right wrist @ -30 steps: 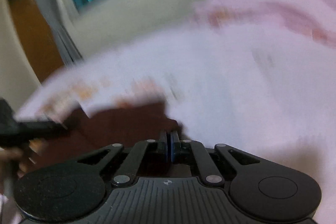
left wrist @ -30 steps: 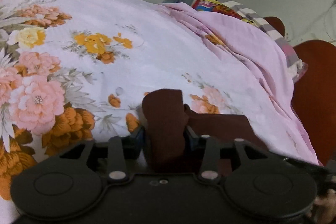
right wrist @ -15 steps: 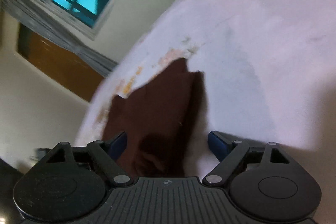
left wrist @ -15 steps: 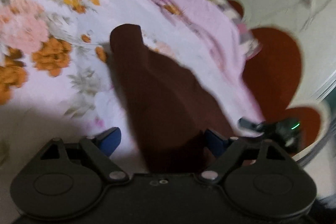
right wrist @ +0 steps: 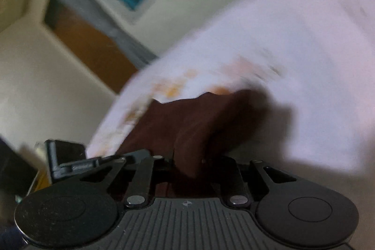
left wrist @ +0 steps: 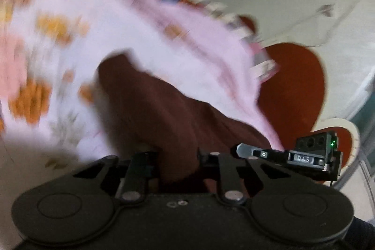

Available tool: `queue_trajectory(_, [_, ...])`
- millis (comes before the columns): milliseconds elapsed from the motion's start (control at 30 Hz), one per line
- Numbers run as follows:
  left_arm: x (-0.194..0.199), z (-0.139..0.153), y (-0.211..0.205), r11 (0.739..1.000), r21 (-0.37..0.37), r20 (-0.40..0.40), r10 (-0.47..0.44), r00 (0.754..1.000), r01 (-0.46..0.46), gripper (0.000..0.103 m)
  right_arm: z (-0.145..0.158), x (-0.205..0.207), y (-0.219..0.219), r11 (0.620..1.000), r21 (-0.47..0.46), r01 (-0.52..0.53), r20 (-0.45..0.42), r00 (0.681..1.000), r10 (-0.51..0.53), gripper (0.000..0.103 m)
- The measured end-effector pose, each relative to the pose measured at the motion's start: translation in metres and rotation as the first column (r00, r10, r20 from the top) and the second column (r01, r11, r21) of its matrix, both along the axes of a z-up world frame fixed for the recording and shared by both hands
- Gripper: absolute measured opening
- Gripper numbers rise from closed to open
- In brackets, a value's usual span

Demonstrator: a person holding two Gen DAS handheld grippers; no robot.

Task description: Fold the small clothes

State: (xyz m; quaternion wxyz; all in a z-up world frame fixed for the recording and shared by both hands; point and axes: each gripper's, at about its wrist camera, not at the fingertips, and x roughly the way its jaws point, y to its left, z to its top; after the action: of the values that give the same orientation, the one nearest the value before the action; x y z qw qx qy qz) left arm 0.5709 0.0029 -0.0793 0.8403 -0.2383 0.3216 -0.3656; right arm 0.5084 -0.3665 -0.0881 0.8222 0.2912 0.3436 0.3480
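1. Left wrist view: the brown cloth (left wrist: 161, 107) was seen lying on the floral sheet (left wrist: 98, 39), its long axis running away up-left (blurred).
2. The left gripper (left wrist: 178, 156) was clamped on the cloth's near end.
3. The right gripper (right wrist: 194, 163) was likewise closed on it.

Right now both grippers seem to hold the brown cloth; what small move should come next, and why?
Probably lift both ends a little and pull them gently apart. The left gripper and right gripper each have jaws closed on the brown garment, which still lies bunched on the floral sheet, so it needs spreading before folding.
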Motion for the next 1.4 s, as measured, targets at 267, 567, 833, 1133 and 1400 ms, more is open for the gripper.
queue_trajectory(267, [-0.145, 0.183, 0.040, 0.999, 0.049, 0.378, 0.003, 0.926, -0.023, 0.019, 0.188, -0.110, 0.020, 0.994, 0.000, -0.109, 0.350, 0.931, 0.103, 0.018])
queue_trajectory(567, [-0.164, 0.155, 0.063, 0.991, 0.124, 0.261, 0.022, 0.965, -0.056, 0.019, 0.162, -0.130, 0.061, 0.991, -0.006, -0.135, 0.206, 0.969, 0.134, 0.018])
queue_trajectory(833, [-0.105, -0.040, 0.095, 0.988, 0.076, -0.269, 0.153, 0.951, -0.137, 0.040, -0.045, -0.046, 0.085, 1.000, -0.014, -0.011, -0.390, 0.921, 0.004, 0.037])
queue_trajectory(1133, [-0.194, -0.045, 0.073, 0.995, 0.094, -0.170, -0.004, 0.985, 0.020, 0.069, -0.037, -0.110, 0.058, 0.997, -0.003, -0.081, -0.241, 0.967, 0.078, 0.103])
queue_trajectory(1400, [-0.212, -0.026, 0.085, 0.984, -0.174, -0.250, -0.080, 0.965, 0.037, 0.018, -0.006, -0.153, 0.070, 0.976, 0.044, -0.212, -0.241, 0.946, 0.216, 0.019])
